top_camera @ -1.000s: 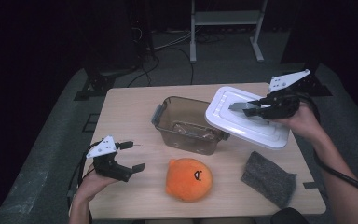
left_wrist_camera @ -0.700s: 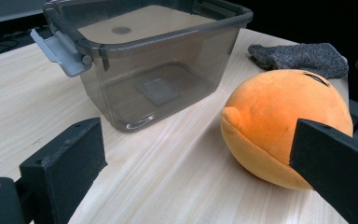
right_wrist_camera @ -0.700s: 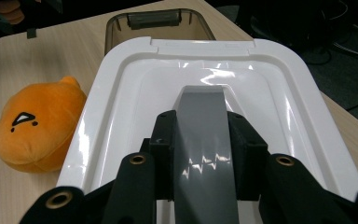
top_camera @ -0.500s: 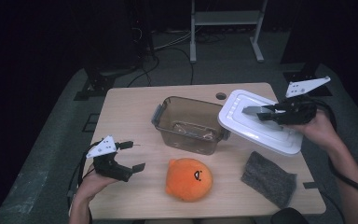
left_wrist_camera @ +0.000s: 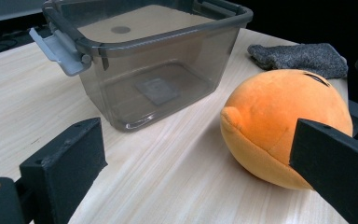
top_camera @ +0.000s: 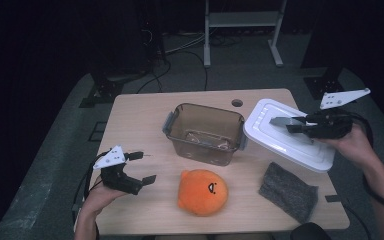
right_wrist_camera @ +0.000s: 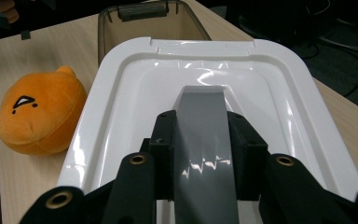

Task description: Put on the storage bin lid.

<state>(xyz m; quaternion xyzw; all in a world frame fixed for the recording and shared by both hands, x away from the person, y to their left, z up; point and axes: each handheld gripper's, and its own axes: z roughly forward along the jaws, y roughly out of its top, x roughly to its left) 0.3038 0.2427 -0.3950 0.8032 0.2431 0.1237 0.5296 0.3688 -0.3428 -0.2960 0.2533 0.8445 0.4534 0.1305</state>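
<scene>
Table [top_camera: 145, 117]: box [top_camera: 206, 132] empty, lid [top_camera: 285, 135] off.

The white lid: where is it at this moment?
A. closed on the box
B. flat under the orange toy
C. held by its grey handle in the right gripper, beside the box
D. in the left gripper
C: the right gripper clamps the grey handle of the white lid, beside the open box.

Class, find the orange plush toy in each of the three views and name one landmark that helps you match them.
High view: the plush toy lies at the table's near edge, centre, in front of the clear box.
Left gripper view: it lies at right, partly behind the right-hand jaw, beside the box.
Right gripper view: it lies at the left edge, beside the white lid.
Shared landmark: the clear box.
</scene>
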